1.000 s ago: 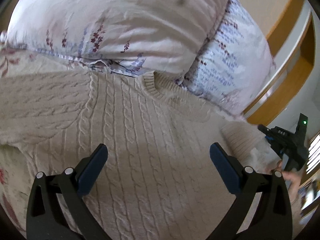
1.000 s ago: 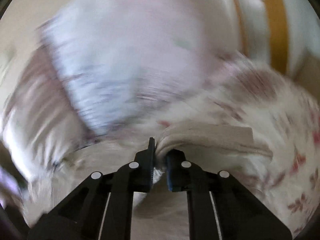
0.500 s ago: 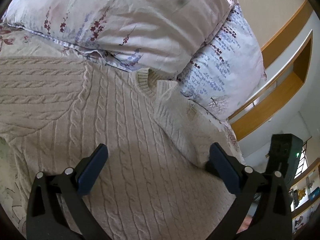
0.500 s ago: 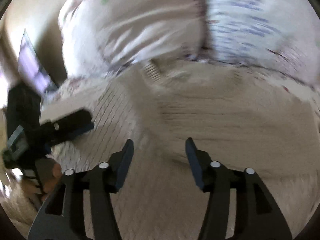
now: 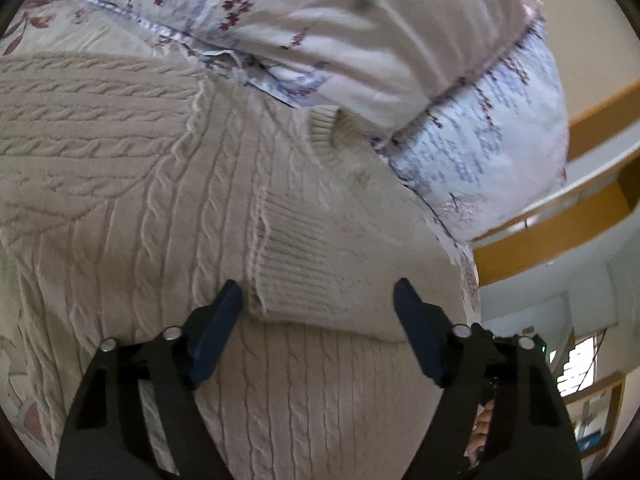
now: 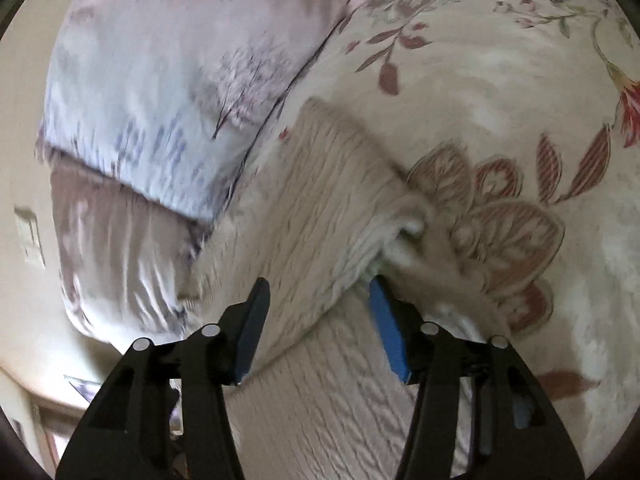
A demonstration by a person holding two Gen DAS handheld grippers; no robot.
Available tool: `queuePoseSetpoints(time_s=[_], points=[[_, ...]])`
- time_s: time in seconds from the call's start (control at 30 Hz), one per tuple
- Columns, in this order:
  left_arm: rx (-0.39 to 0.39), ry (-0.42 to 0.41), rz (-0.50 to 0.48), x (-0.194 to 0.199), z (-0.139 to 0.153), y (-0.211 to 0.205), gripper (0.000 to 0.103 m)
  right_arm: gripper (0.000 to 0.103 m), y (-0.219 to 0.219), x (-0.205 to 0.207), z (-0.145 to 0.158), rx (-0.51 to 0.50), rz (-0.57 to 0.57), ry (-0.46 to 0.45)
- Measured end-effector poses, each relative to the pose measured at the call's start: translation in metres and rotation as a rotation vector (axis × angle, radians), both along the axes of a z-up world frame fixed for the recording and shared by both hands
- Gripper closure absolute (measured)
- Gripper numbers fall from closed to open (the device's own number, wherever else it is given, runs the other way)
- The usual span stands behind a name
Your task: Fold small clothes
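Left wrist view: my left gripper [image 5: 318,300] hangs open over the cable-knit sweater [image 5: 140,208] on the bed [image 6: 500,92], its folded-in sleeve cuff [image 5: 292,256] just beyond. My right gripper [image 6: 318,300] is open too. One sleeve is in; the other sleeve and body remain.

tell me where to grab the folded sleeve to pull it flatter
Grip the sleeve at its ribbed cuff, coming from the hem side with the open left tool. The cuff's free edge lies loose on the sweater body.
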State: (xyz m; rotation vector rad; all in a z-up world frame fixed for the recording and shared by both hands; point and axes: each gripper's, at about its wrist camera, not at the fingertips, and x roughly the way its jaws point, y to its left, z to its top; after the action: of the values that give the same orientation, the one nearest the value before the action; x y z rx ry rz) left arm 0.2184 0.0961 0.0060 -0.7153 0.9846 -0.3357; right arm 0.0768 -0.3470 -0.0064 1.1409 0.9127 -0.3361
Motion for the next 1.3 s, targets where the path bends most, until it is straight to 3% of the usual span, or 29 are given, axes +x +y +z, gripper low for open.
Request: queuePoseSetpoints(time_s=[0.13, 0.2, 0.23, 0.27, 0.4, 0.6, 0.7, 0.73, 0.83, 0.9, 0.93, 1.07, 1.23, 1.3], points=[[0.047, 0.011, 0.018, 0.013, 0.000, 0.000, 0.048, 0.059, -0.004, 0.008, -0.002, -0.037, -0.022, -0.016], [0.074, 0.017, 0.015, 0.017, -0.001, -0.003, 0.061, 0.085, -0.005, 0.015, -0.008, -0.057, -0.019, 0.008], [0.099, 0.018, -0.002, 0.022, 0.000, -0.006, 0.082, 0.094, -0.003, 0.019, -0.010, -0.060, -0.016, 0.007], [0.107, 0.015, -0.022, 0.025, 0.000, -0.008, 0.094, 0.094, -0.001, 0.019, -0.009, -0.062, -0.013, -0.013], [0.184, -0.018, -0.034, 0.034, 0.007, -0.007, 0.095, 0.095, 0.014, 0.012, 0.009, -0.166, -0.014, -0.067], [0.300, -0.020, -0.030, 0.041, 0.006, -0.009, 0.096, 0.095, 0.028, 0.012, 0.002, -0.270, 0.013, 0.043], [0.341, -0.025, -0.037, 0.039, 0.005, -0.011, 0.089, 0.091, 0.033, 0.015, 0.003, -0.322, 0.037, 0.075], [0.337, -0.025, -0.037, 0.036, 0.006, -0.010, 0.082, 0.089, 0.036, 0.016, 0.005, -0.336, 0.047, 0.083], [0.271, -0.051, -0.033, 0.017, 0.017, 0.006, 0.049, 0.069, 0.042, 0.009, 0.010, -0.350, 0.063, 0.081], [0.237, -0.086, -0.024, -0.003, 0.025, 0.022, 0.040, 0.044, 0.049, 0.001, 0.016, -0.365, 0.073, 0.059], [0.223, -0.105, -0.011, -0.017, 0.030, 0.036, 0.037, 0.040, 0.052, -0.002, 0.019, -0.376, 0.076, 0.056], [0.227, -0.122, 0.116, -0.068, 0.035, 0.100, 0.037, 0.040, 0.075, -0.005, 0.023, -0.404, 0.172, -0.027], [0.202, -0.044, 0.362, -0.116, 0.019, 0.185, 0.043, 0.040, 0.104, 0.006, 0.015, -0.374, 0.313, -0.110], [0.150, -0.002, 0.456, -0.125, 0.008, 0.215, 0.048, 0.040, 0.110, 0.011, 0.013, -0.365, 0.347, -0.109]])
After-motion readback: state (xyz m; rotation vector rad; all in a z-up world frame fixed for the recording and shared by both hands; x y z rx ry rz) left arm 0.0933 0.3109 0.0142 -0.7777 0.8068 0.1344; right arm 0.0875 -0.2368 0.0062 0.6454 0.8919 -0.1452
